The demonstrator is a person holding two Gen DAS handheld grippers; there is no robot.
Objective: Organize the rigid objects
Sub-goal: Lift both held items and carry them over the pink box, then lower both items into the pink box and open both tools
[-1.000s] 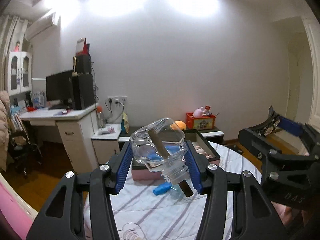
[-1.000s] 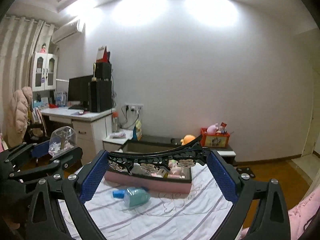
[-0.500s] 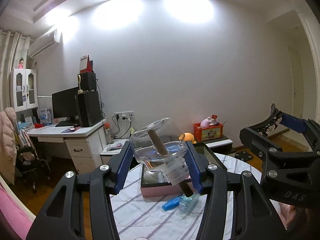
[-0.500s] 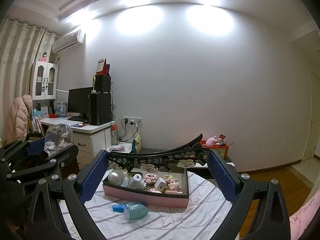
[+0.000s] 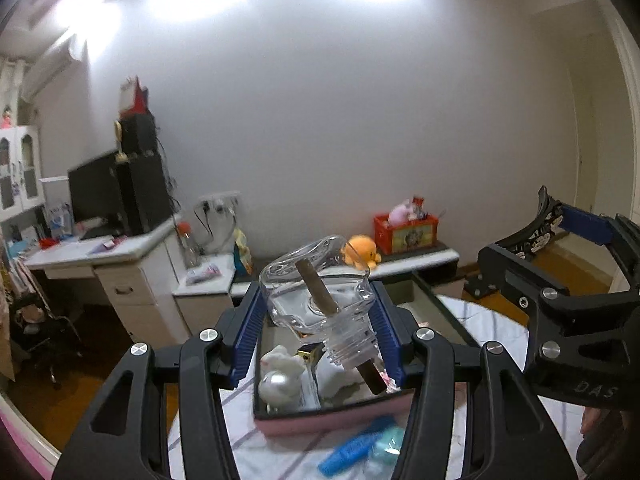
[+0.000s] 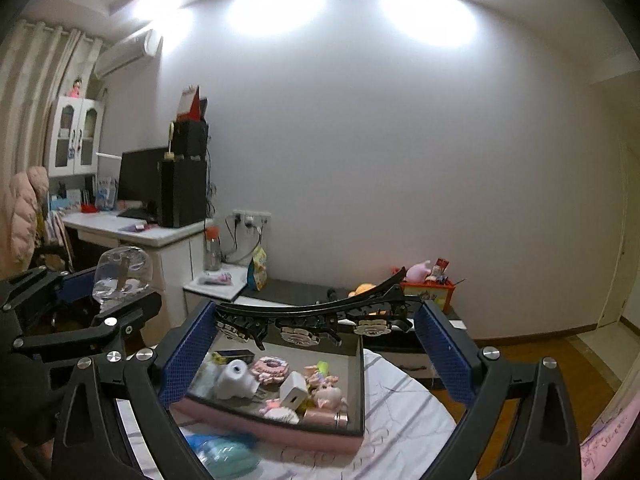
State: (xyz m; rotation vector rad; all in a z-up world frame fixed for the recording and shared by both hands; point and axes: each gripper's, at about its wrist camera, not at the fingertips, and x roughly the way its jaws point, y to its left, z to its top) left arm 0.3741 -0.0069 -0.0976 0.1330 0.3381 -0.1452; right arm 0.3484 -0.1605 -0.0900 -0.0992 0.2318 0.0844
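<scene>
On the far left stands a white desk (image 5: 120, 248) with a dark screen (image 5: 94, 192) on it. Next to it is a low white cabinet (image 5: 204, 296).

The left gripper (image 5: 318, 336) pinches a clear glass bottle (image 5: 320, 304) between its two blue pads. The bottle is tipped over, with its screw neck pointing down and toward the camera. A brown stick (image 5: 320, 296) runs through the bottle and pokes out of the neck. The bottle hangs in the air above the pink tray (image 5: 332, 420).

The pink tray sits on a round table with a striped white cloth (image 6: 408, 408). Small things fill the tray: a white fuzzy toy (image 5: 280, 364), a white roll (image 6: 236, 378), a white plug block (image 6: 294, 392) and little pink bits (image 6: 272, 366). In front of the tray, on the cloth, lies a blue and green bottle (image 5: 368, 446). It looks blurry.

The right gripper (image 6: 316, 344) squeezes a long black hair clip (image 6: 316, 314) by its two ends. The clip curves up like a bridge and has pale flower shapes on it. It hangs over the back of the tray, not touching it.

Behind, by the wall, an orange plush toy (image 5: 362, 250) sits on a low shelf beside a red box (image 5: 406, 232) with toys in it.
</scene>
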